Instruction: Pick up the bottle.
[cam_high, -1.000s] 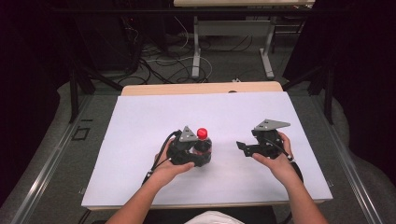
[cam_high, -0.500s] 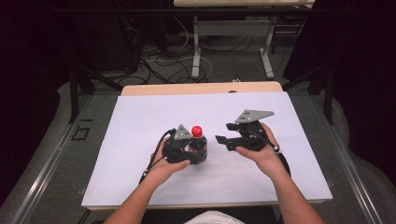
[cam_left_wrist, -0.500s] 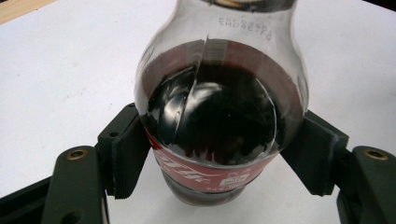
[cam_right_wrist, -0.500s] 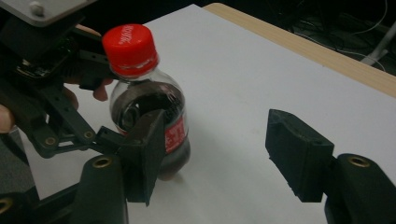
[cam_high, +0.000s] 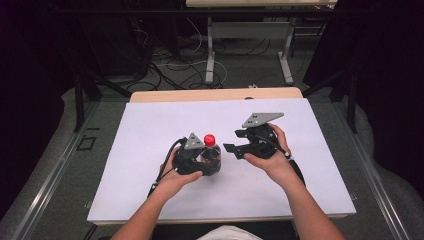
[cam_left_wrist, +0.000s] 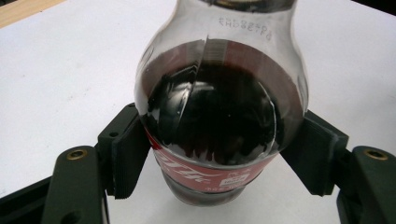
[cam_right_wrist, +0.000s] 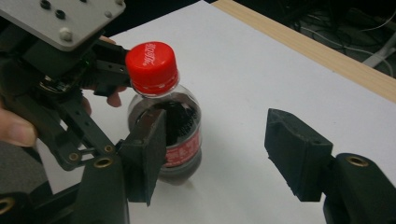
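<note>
A small clear plastic bottle (cam_left_wrist: 219, 116) of dark cola, with a red screw cap (cam_right_wrist: 152, 67) and a red label band low on its rounded body, is seen upright on the white tabletop (cam_high: 125, 150), just left of the centre of the high view. It is clamped at its lower body between the ribbed jaws of the left gripper (cam_high: 197, 159). The right gripper (cam_high: 236, 146), held just to the right of the bottle, is seen with its jaws spread apart and empty.

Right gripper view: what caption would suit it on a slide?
Open right gripper approaches a red-capped cola bottle held upright by the left gripper on a white table.
</note>
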